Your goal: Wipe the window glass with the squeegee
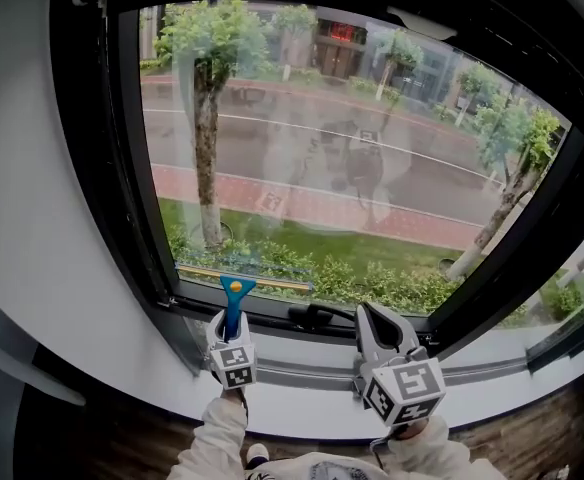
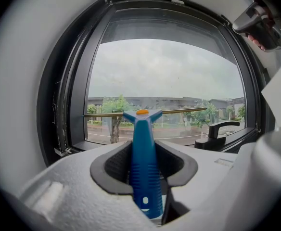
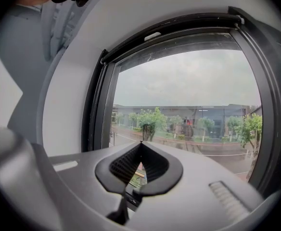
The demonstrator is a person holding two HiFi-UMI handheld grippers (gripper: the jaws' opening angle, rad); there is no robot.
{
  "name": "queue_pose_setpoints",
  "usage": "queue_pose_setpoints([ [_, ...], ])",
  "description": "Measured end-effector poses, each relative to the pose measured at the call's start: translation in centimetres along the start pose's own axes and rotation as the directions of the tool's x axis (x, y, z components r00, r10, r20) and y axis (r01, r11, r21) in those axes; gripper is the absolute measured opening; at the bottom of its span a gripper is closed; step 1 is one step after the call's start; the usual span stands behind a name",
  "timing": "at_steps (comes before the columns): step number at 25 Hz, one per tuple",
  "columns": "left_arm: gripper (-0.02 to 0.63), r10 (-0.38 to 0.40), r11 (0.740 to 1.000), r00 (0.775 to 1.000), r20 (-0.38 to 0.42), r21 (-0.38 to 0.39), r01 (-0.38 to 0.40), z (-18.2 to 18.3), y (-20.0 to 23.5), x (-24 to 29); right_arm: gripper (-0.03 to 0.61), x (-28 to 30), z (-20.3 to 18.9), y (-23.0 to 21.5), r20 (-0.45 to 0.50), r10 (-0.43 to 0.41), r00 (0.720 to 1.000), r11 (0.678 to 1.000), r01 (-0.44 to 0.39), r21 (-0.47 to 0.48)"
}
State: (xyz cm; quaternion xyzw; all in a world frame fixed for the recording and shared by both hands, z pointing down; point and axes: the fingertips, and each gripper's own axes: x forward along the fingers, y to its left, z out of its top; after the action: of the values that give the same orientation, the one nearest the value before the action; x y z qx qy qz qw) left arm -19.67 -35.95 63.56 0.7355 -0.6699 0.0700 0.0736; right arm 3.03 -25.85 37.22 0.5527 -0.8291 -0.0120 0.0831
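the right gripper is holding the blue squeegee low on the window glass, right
Not quite: the left gripper holds the blue squeegee low on the window glass, as the left gripper view shows. The right gripper is shut on nothing.

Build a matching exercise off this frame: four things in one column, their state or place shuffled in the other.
Column 1
1. squeegee
2. right gripper
3. window handle
4. window glass

Column 2
A. jaws together, nothing between them
B. black, sits on the lower frame
C. blue handle clamped in the left gripper
D. trees show through it

Pairs: 1-C, 2-A, 3-B, 4-D
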Motion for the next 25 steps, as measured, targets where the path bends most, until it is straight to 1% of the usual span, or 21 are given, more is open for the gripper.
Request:
queue_pose_setpoints([
  [5,0.147,-0.005,1.000,1.000,-0.029,0.007,0.006,-1.7,0.0,0.3,0.005,0.1,-0.3,0.3,-0.007,0.009,1.000,1.000,-0.009,-0.004],
  [9,0.147,-0.004,1.000,1.000,-0.012,0.016,0.004,-1.0,0.1,-0.2,0.005,0.2,-0.3,0.6,-0.004,0.016,1.000,1.000,-0.016,0.001],
  [13,0.147,-0.002,1.000,1.000,0.020,0.011,0.002,1.2,0.4,-1.2,0.005,0.4,-0.4,0.6,0.005,0.024,1.000,0.999,-0.024,0.025],
  [19,0.146,0.004,0.999,1.000,-0.002,0.041,-0.004,3.7,-0.3,-2.5,0.005,0.1,-1.0,0.7,0.022,0.045,0.999,0.996,-0.046,0.076],
  [22,0.146,0.005,1.000,1.000,-0.005,0.018,-0.004,6.3,-1.2,-3.8,0.005,-0.4,-1.1,0.0,0.033,0.041,0.999,0.994,-0.044,0.105],
  [25,0.146,0.009,1.000,1.000,0.026,0.017,-0.010,10.2,-2.3,-5.0,0.005,-1.1,-1.4,-1.0,0.040,0.033,0.999,0.990,-0.038,0.137],
])
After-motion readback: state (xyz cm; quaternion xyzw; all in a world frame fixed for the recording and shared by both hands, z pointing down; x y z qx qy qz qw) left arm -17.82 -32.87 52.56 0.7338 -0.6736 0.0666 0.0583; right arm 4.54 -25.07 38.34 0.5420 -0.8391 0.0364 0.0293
